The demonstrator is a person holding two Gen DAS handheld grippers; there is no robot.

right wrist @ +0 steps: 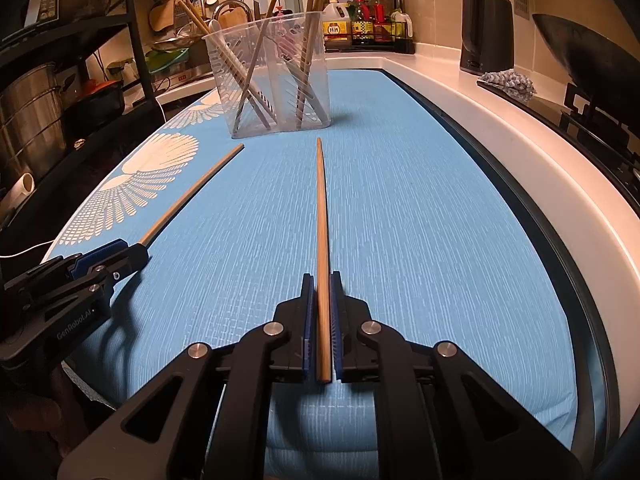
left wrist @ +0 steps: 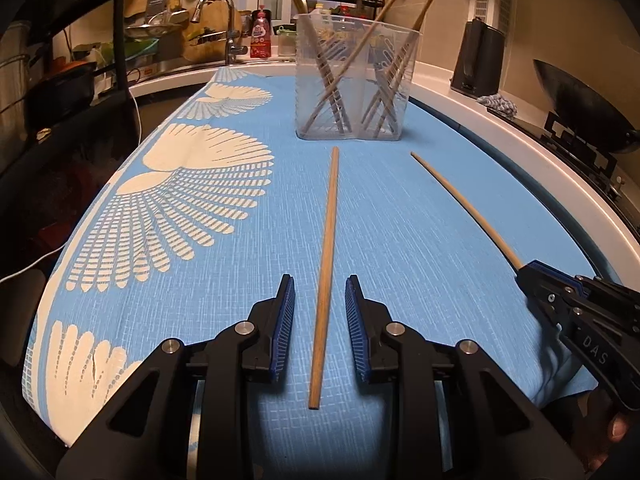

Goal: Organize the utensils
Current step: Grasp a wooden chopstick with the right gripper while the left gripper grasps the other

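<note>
**Two chopsticks on the blue cloth, one in each gripper's reach**

The left gripper stands with its ribbed blue pads apart, and a slim, round wooden chopstick lies between them on the cloth, touching neither pad. The right gripper is closed on a second chopstick, its pads pressing the pale stick near the blunt end while the tapered tip points toward the holder.

Both sticks run lengthwise over a woven blue tablecloth printed with cream fan-shaped motifs. Beyond their tips stands a clear plastic holder, ribbed on its walls and seemingly split into two compartments, though the glare makes that hard to confirm. More wooden chopsticks lean crossed inside it.

A smooth white counter edge curves along the right, carrying a matte black kettle.
</note>
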